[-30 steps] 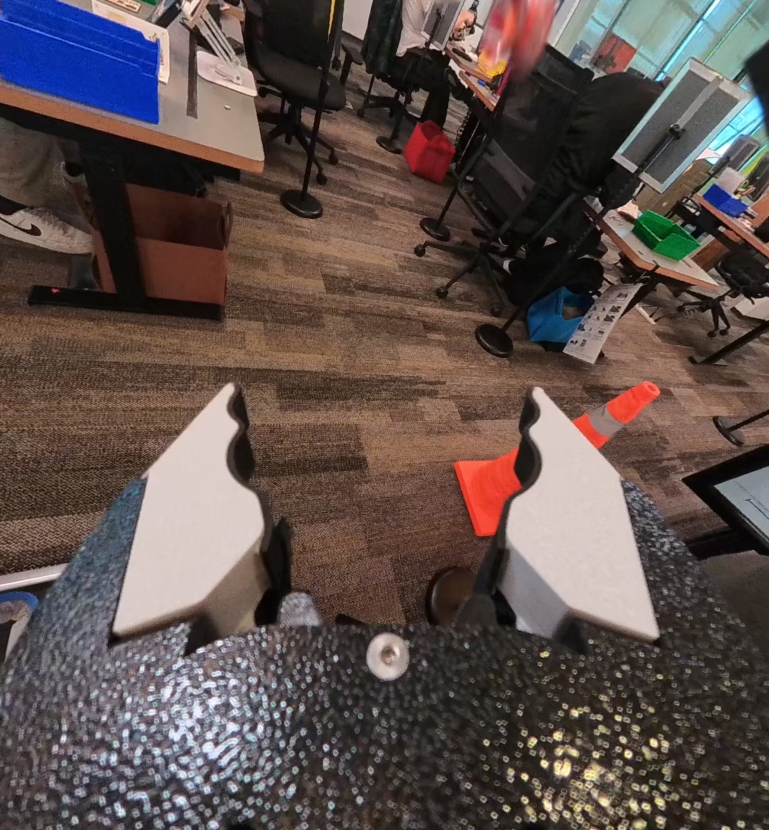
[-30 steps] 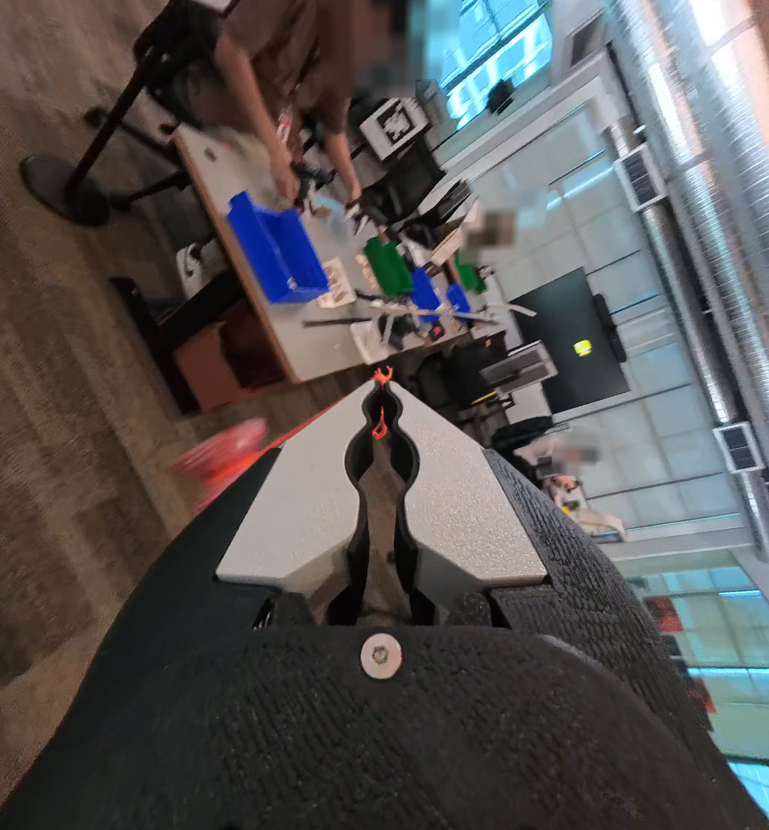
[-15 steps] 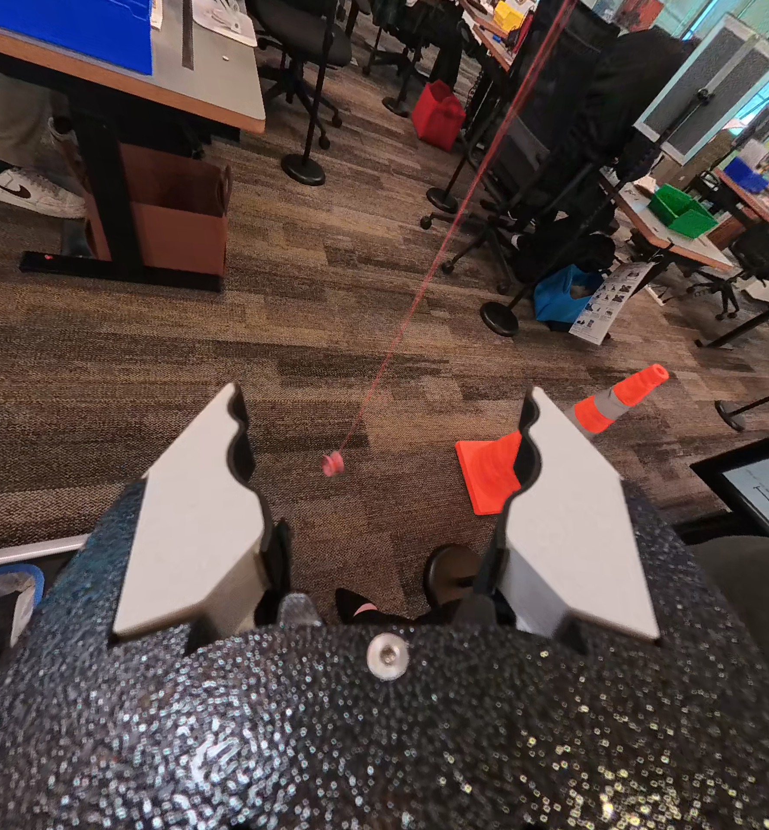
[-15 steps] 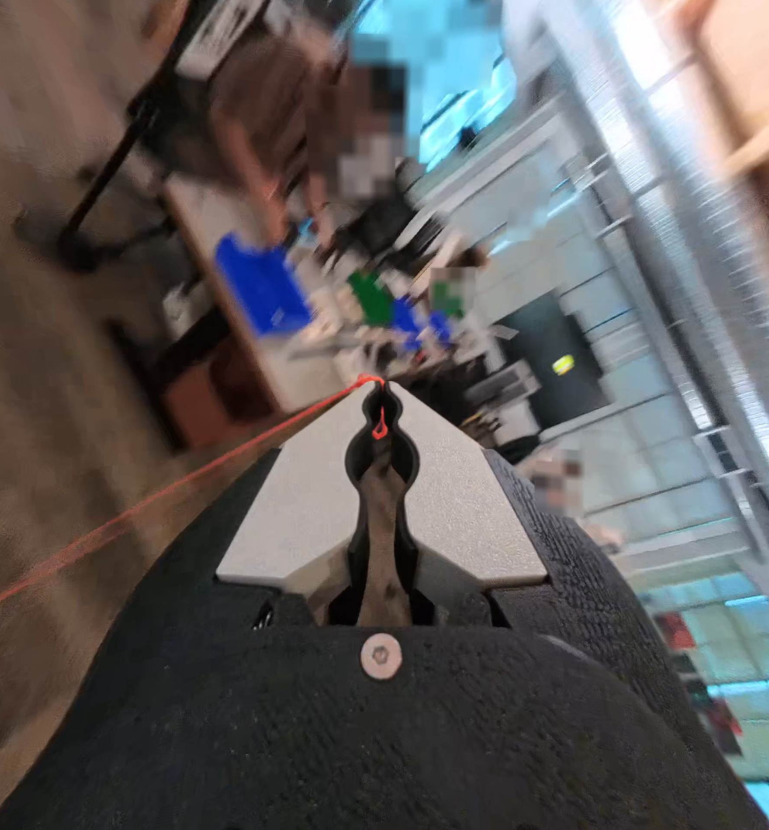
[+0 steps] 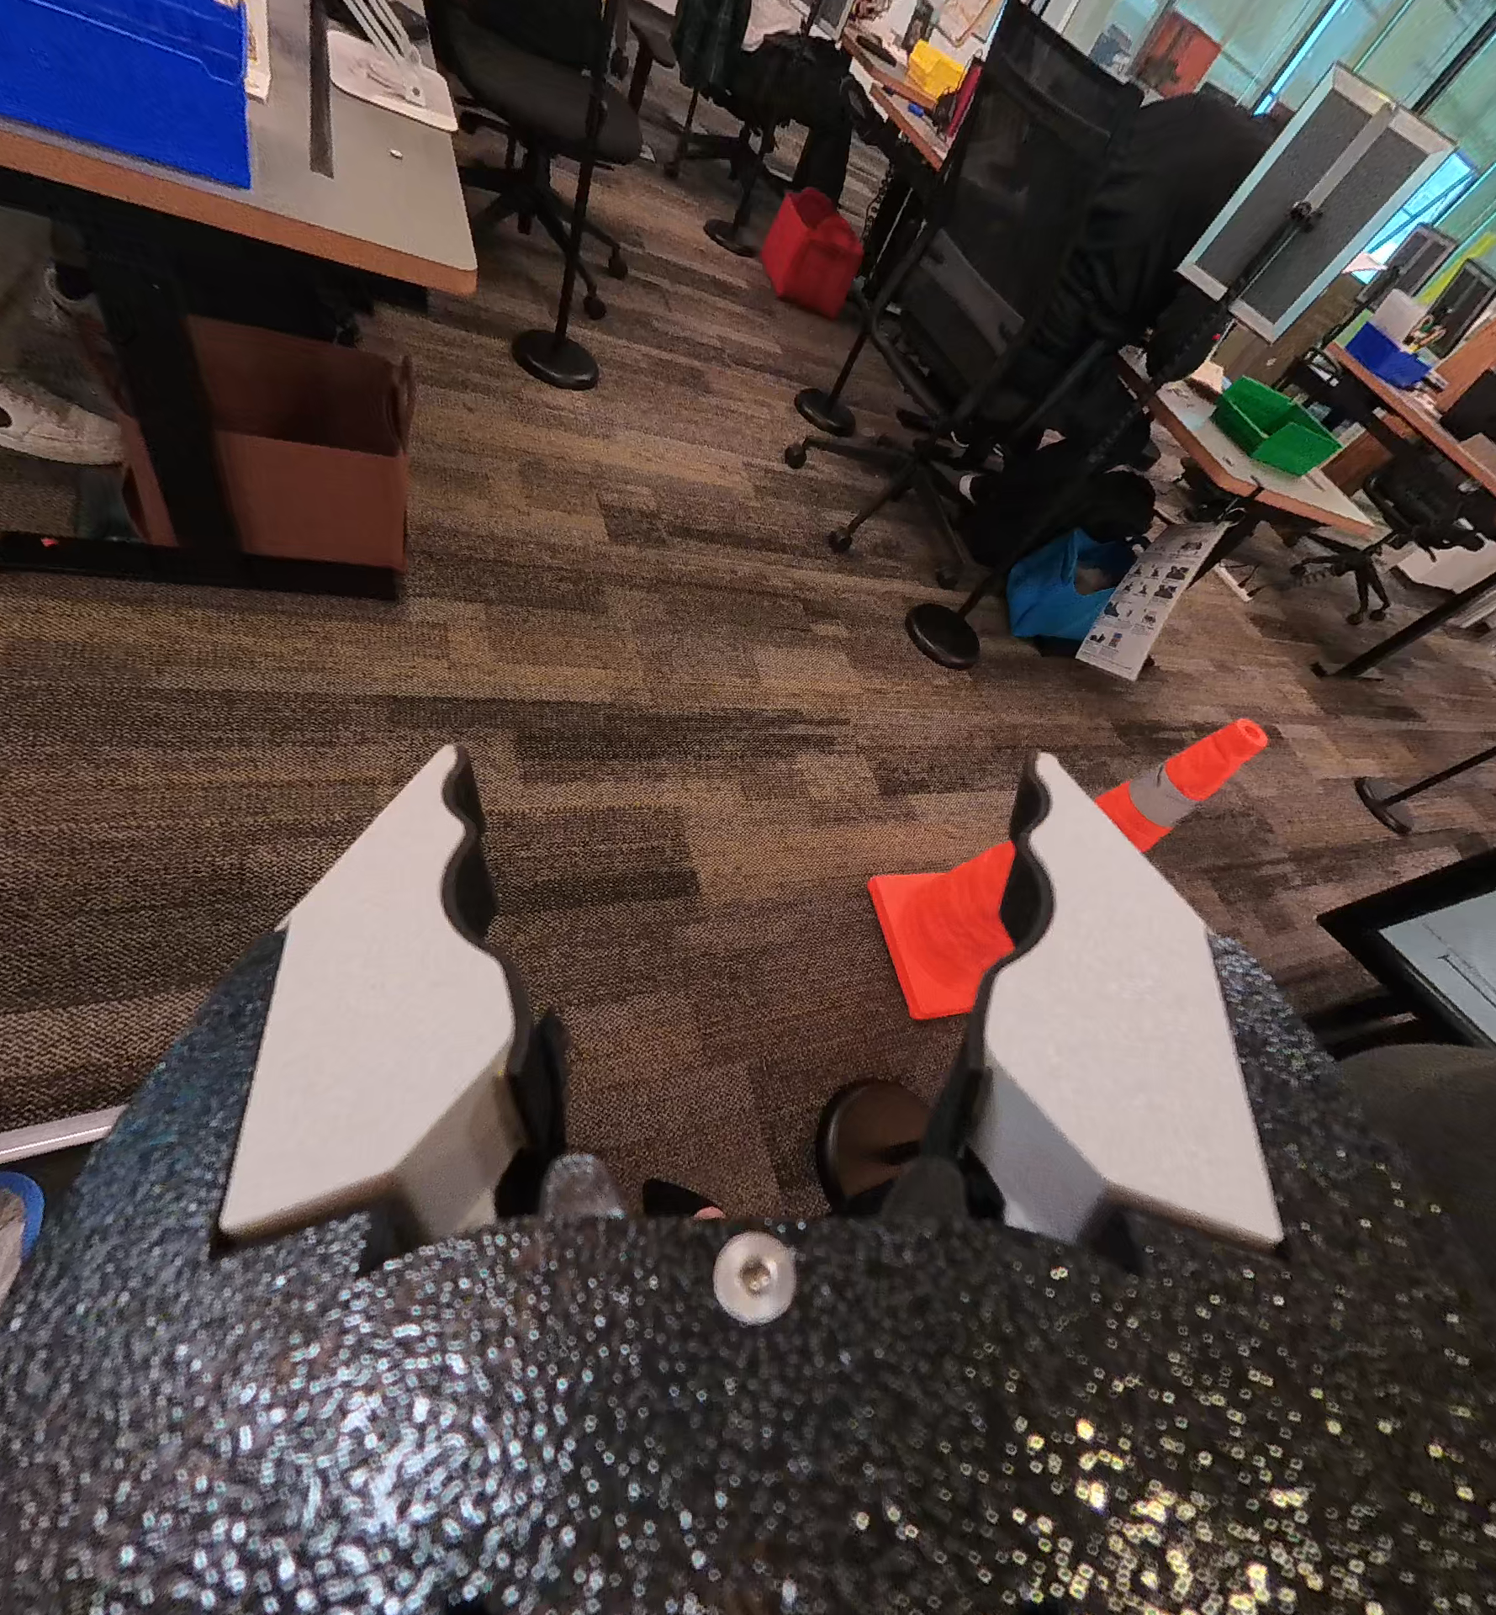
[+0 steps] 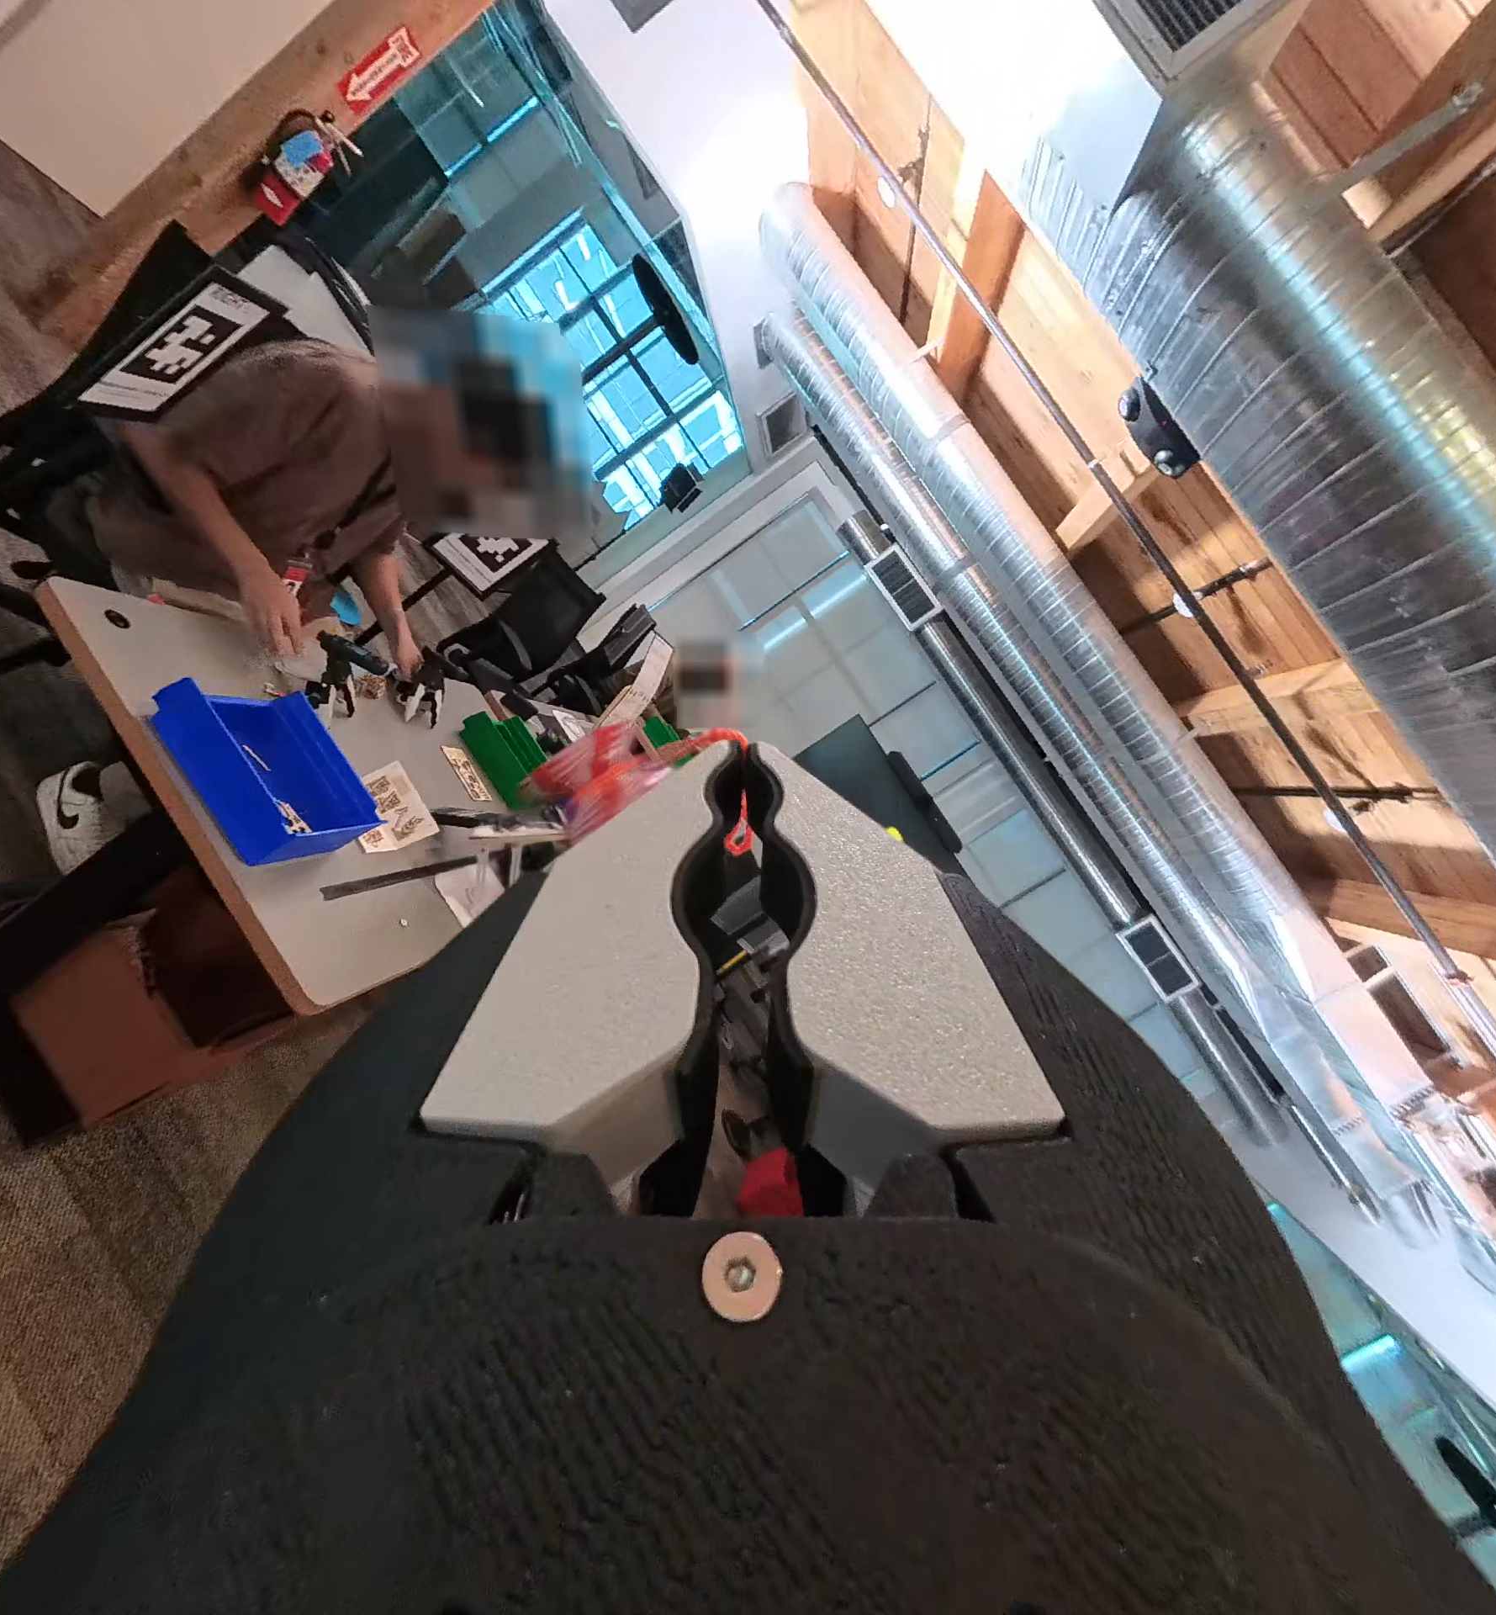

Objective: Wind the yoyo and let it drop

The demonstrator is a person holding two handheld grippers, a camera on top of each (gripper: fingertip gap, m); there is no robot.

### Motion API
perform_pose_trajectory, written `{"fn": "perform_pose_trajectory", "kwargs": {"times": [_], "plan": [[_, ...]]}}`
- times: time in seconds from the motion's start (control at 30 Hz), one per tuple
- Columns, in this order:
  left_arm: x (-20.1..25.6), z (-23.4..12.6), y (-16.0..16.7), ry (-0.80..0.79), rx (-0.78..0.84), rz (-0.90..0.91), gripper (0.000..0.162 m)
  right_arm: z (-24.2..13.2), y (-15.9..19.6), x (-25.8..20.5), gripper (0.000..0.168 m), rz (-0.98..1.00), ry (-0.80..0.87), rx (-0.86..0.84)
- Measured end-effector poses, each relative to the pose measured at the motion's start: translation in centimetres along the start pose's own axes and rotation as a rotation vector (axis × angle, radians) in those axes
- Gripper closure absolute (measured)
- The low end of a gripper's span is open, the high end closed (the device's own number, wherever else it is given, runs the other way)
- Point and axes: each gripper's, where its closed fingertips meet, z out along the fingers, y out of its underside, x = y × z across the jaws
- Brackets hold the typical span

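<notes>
Yoyo (image 6: pixel 597 773) blurred beside right gripper (image 6: pixel 748 760); writing unreadable.

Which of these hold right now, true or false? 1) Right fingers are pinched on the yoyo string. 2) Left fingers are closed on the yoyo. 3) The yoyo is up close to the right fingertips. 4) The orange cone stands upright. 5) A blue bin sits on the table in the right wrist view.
1) True: the right gripper is shut on the red string, whose looped end shows between the fingers.
2) False: the left gripper is open and empty, with only carpet between its fingers.
3) True: the yoyo, a red blur, is just left of the fingertips.
4) False: the orange cone lies on its side on the carpet.
5) True: the blue bin sits on the table.
</notes>
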Motion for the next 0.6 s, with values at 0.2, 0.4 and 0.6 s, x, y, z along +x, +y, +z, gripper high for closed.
{"fn": "perform_pose_trajectory", "kwargs": {"times": [0.2, 0.4, 0.6], "plan": [[-0.2, -0.1, 0.4, -0.005, -0.014, -0.005, 0.043, 1.7, 2.3, 0.7, 0.168, 0.030, 0.057, -0.048], [-0.1, -0.1, 0.8, -0.004, -0.023, -0.019, 0.043, -0.5, 7.1, -7.5, 0.168, 0.072, -0.126, -0.122], [-0.5, -0.9, 1.5, -0.020, -0.019, -0.038, 0.043, -7.8, 17.6, -33.4, 0.168, 0.074, -0.647, -0.317]]}}
